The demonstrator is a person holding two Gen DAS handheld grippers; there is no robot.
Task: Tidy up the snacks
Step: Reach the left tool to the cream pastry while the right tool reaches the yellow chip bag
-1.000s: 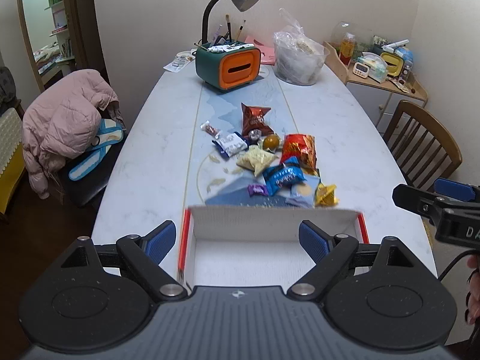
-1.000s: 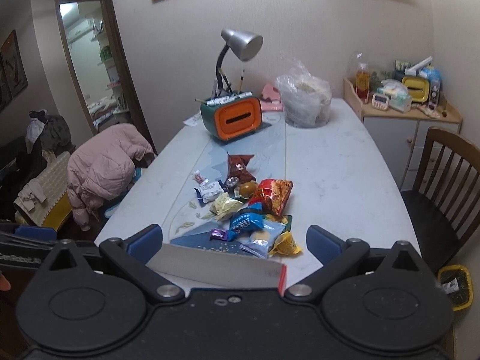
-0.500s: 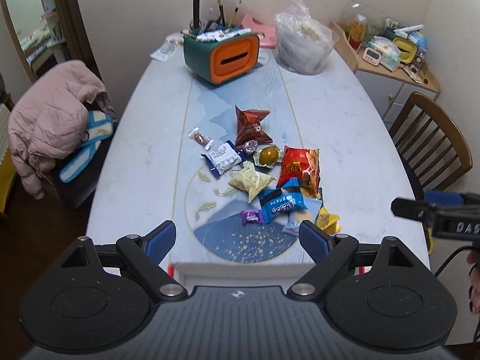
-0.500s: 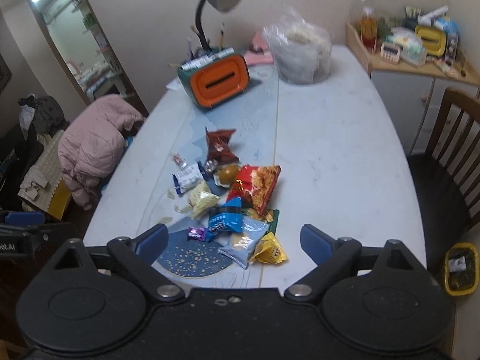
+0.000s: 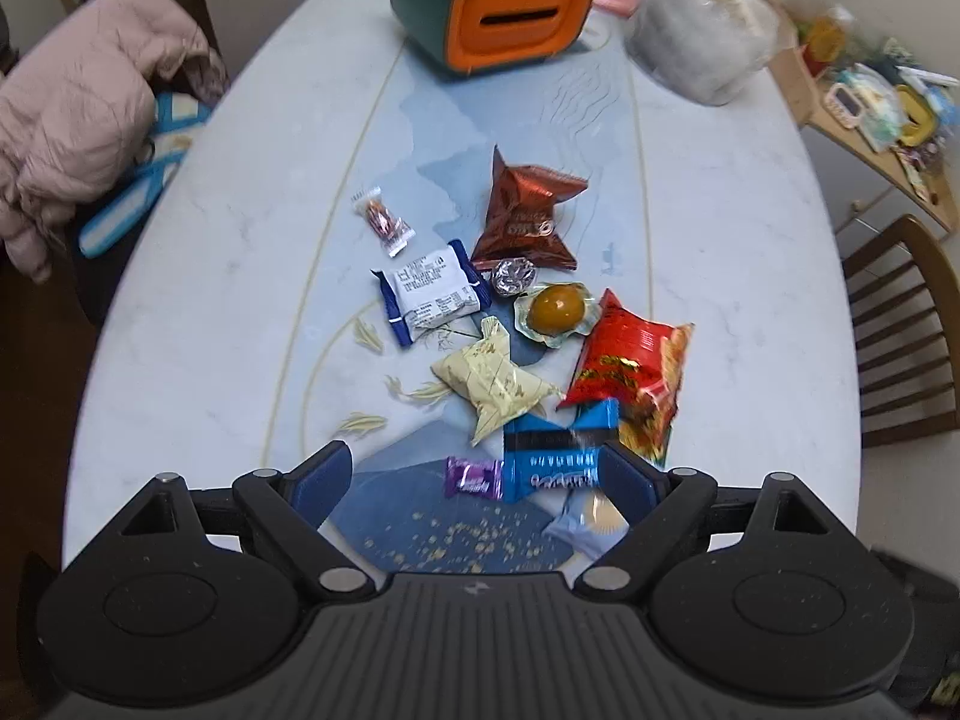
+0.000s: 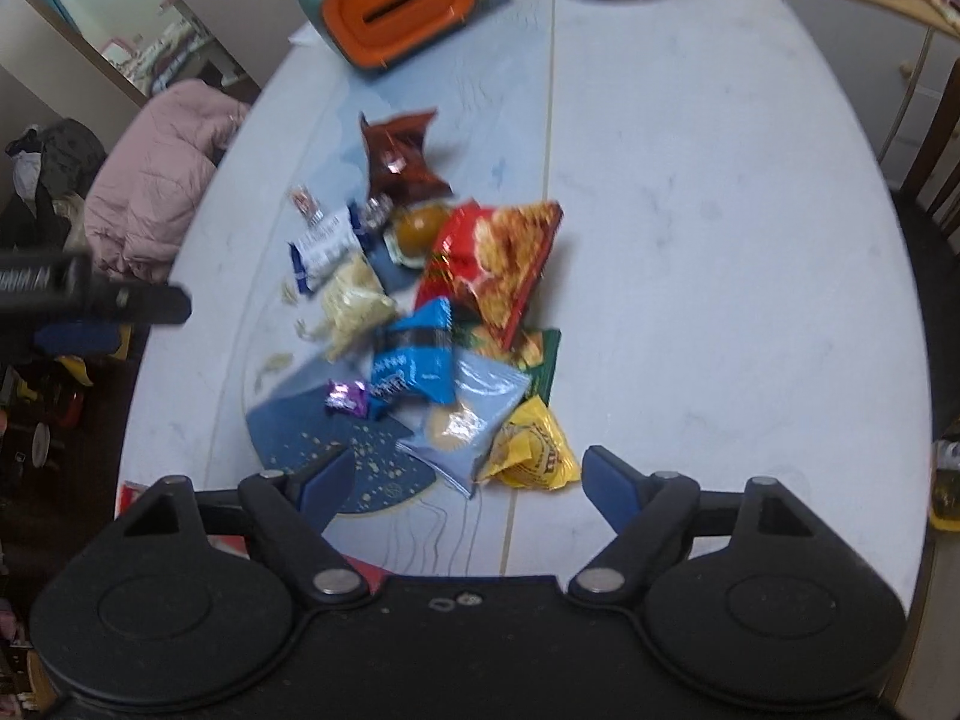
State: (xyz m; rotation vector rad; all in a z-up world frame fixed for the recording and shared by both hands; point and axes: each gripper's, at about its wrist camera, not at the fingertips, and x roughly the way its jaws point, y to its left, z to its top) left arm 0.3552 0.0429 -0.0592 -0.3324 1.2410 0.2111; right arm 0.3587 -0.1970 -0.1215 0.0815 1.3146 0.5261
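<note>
Two sets of tongs hang over a marble-look bench (image 5: 180, 324) strewn with snacks. The left tongs (image 5: 474, 474) are spread wide and hold nothing; a small purple candy (image 5: 474, 478) and a blue wafer packet (image 5: 561, 456) lie on the bench between their blue fingertips (image 5: 318, 474), seen from above. The right tongs (image 6: 465, 480) are likewise wide open and empty, with a pale-blue biscuit pouch (image 6: 474, 414) and a yellow packet (image 6: 531, 450) lying just ahead of them.

Farther up the bench sit one red chip bag (image 5: 633, 372), one brown foil bag (image 5: 525, 210), one cream wrapper (image 5: 492, 387), one white-and-blue bar (image 5: 432, 291), one amber jelly cup (image 5: 558, 307), one silver foil sweet (image 5: 513, 276) and one small clear-wrapped candy (image 5: 383, 221). A green packet (image 6: 543, 354) peeks from under the red bag.

Beyond the pile stand an orange-and-green tissue box (image 5: 495, 3) and a clear plastic bag (image 5: 699, 42).
</note>
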